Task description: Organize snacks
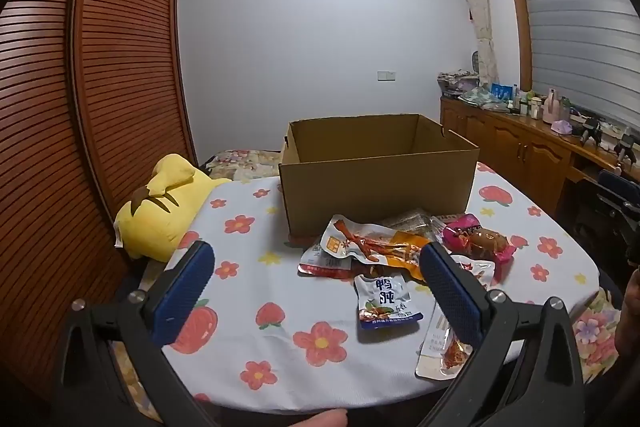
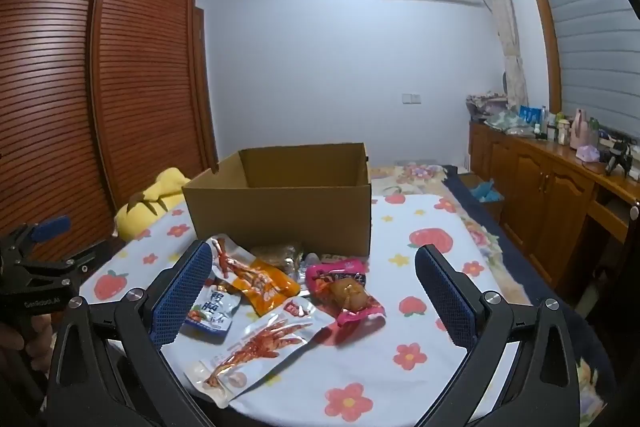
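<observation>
L gripper [image 1: 316, 279] spread, empty; R gripper [image 2: 314, 287] spread, empty; snack packets [image 2: 260, 279] beside cardboard box [image 2: 280, 215].

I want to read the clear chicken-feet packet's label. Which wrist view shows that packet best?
The right wrist view: the clear chicken-feet packet lies whole and unobstructed between the open right gripper fingers. In the left wrist view, the same packet is mostly hidden behind the left gripper finger, so only its lower corner shows.
</observation>
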`<action>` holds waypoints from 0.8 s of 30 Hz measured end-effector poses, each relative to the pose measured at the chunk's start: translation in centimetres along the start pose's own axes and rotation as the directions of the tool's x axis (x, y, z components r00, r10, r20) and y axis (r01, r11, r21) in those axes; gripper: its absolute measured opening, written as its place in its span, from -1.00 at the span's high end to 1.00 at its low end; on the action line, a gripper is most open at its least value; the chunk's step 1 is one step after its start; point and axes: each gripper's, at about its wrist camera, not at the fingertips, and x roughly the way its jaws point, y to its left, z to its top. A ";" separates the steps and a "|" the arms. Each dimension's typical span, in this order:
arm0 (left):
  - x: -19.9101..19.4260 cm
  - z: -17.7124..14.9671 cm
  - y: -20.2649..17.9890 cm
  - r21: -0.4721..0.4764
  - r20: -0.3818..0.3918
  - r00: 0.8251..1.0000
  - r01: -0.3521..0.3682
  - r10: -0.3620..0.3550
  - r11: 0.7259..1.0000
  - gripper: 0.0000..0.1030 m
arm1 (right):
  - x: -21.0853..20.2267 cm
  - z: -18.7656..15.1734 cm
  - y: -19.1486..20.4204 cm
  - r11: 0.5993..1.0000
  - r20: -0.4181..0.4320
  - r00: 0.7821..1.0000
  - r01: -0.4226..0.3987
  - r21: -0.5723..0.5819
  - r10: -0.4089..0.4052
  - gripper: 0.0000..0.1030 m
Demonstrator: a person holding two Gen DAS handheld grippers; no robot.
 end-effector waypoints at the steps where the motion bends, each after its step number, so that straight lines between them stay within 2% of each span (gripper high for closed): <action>1: 0.0 0.0 0.0 -0.001 -0.001 1.000 0.001 -0.001 1.000 -1.00 | 0.0 0.0 0.1 1.000 -0.001 1.000 0.001 0.000 -0.001 -1.00; 24: -0.6 0.0 -0.3 0.010 0.000 1.000 0.020 -0.020 1.000 -1.00 | 0.1 -0.2 0.1 1.000 -0.015 1.000 -0.001 0.005 0.001 -1.00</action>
